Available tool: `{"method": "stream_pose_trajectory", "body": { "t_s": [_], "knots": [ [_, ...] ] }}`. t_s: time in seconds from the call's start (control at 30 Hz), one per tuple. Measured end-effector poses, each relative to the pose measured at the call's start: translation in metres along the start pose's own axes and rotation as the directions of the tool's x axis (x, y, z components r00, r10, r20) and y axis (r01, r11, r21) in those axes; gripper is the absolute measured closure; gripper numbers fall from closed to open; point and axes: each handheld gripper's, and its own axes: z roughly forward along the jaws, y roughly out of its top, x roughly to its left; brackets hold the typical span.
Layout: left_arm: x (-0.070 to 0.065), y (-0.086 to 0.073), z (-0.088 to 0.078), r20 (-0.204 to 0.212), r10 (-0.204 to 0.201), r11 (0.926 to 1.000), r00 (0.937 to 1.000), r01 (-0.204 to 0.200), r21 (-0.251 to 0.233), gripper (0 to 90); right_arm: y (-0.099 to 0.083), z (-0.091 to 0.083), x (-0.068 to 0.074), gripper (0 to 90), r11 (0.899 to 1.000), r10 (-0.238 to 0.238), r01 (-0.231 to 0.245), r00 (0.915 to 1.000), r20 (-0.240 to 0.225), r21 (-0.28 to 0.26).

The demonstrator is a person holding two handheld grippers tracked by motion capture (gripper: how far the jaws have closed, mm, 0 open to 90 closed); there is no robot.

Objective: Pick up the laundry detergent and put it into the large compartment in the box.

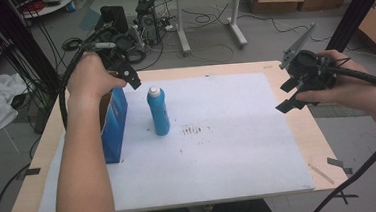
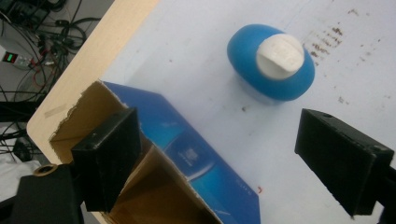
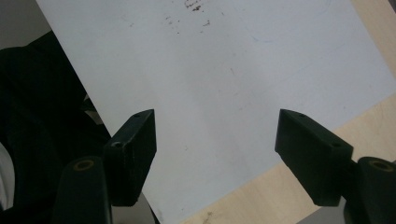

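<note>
High view: bottle stands just beside open box

At centre frame, a blue bottle wears a white cap; left, the box is blue outside, brown cardboard inside; the white sheet is brown-speckled.

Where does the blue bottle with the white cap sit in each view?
High view: blue bottle upright, left of centre, beside the blue box.
Left gripper view: top right, cap facing the camera.
Right gripper view: not in it.
Shared landmark: dark smudges on the white sheet.
</note>
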Motion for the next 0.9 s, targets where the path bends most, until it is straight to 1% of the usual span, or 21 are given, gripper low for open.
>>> {"method": "stream_pose_trajectory", "body": {
  "t_s": [0.03, 0.17, 0.27, 0.4, 0.57, 0.63, 0.77, 0.9],
  "knots": [
    [-0.001, 0.0, -0.001, -0.003, -0.005, 1.0, 1.0, 0.005, -0.003, 15.5, -0.001, 0.0, -0.001, 29.5, 1.0, -0.007, 0.007, 1.0, -0.001, -0.003],
    [-0.006, 0.003, -0.004, 0.001, -0.028, 0.9995, 0.9996, 0.028, -0.014, 15.3, -0.004, 0.0, -0.001, 29.5, 1.0, -0.008, 0.008, 1.0, -0.002, -0.008],
    [-0.01, 0.006, -0.004, 0.015, -0.06, 0.9975, 0.9981, 0.061, -0.036, 15.2, -0.005, -0.001, -0.001, 29.5, 1.0, -0.009, 0.009, 1.0, -0.002, -0.011],
    [-0.015, 0.01, -0.003, 0.006, -0.093, 0.9952, 0.9957, 0.093, -0.029, 15.3, -0.006, -0.001, 0.0, 29.5, 1.0, -0.013, 0.013, 0.9999, -0.002, -0.015],
    [-0.023, 0.015, 0.003, 0.021, -0.13, 0.991, 0.9913, 0.131, -0.029, 15.3, -0.008, 0.0, 0.001, 29.5, 1.0, -0.016, 0.016, 0.9999, -0.005, -0.02],
    [-0.028, 0.018, 0.008, 0.024, -0.135, 0.9904, 0.9905, 0.136, -0.024, 15.3, -0.009, 0.002, 0.001, 29.5, 1.0, -0.018, 0.018, 0.9998, -0.007, -0.017],
    [-0.033, 0.022, 0.012, 0.029, -0.139, 0.99, 0.9899, 0.139, -0.022, 15.3, -0.01, 0.002, 0.001, 29.5, 1.0, -0.019, 0.018, 0.9998, -0.009, -0.021],
    [-0.038, 0.027, 0.017, 0.033, -0.157, 0.9871, 0.987, 0.158, -0.025, 15.2, -0.01, 0.002, 0.001, 29.5, 0.999, -0.019, 0.019, 0.9998, -0.01, -0.026]
  ]
}}
